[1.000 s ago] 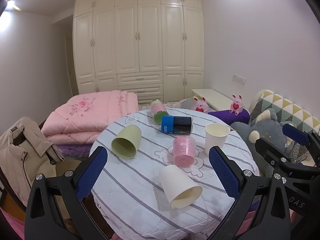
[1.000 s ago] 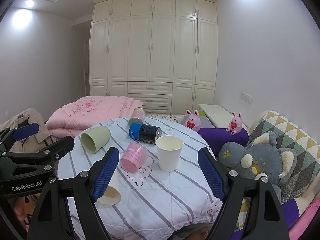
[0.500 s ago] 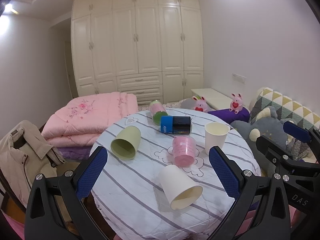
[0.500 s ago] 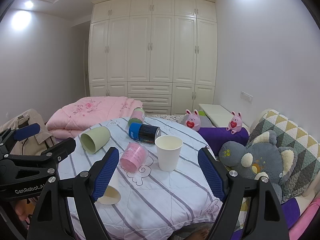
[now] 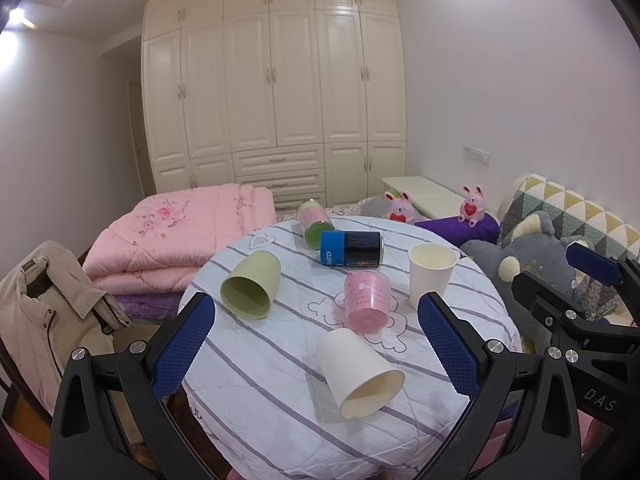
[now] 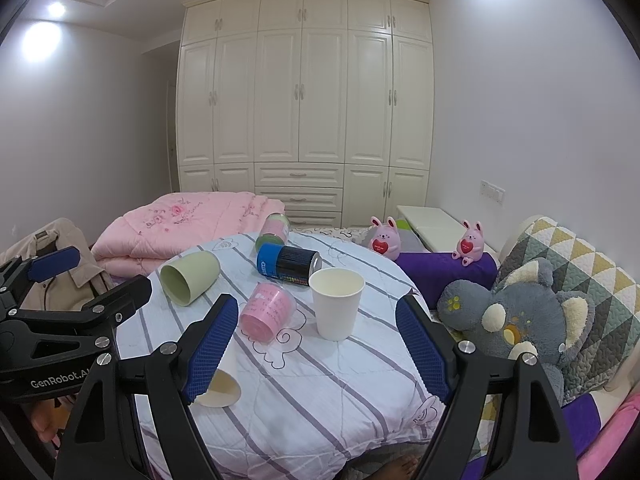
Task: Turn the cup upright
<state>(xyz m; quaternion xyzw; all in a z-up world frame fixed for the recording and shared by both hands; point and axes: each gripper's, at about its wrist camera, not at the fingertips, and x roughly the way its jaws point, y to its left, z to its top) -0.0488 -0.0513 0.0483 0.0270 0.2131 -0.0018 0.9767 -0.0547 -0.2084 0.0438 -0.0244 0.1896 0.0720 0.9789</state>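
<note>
While both grippers are hovering spread wide and holding nothing, almost nothing is changing over the last second: the left gripper [image 5: 316,344] is drifting only slightly, its view tilting up a touch, and the right gripper [image 6: 312,344] is sitting essentially where it was. Neither is closing in on a cup yet.

Straight ahead of the left gripper, between its fingers, the white paper cup [image 5: 358,372] is lying on its side near the front of the surface [image 5: 272,412], mouth facing the camera and to the right. Judging by position, that is the likeliest next target. Just beyond it the pink cup [image 5: 367,300] is lying tipped over, and further left the green cup [image 5: 251,290] is also lying down, mouth toward the camera. The upright paper cup [image 6: 336,304] is standing right of the pink one, already done or never tipped. Behind them a blue can [image 5: 351,249] and a green-and-pink jar [image 5: 314,224] are lying on their sides.

Nothing on the surface is moving between frames, so the task is looking paused at the pre-approach stage: three cups are still waiting to be flipped, no contact made.
</note>
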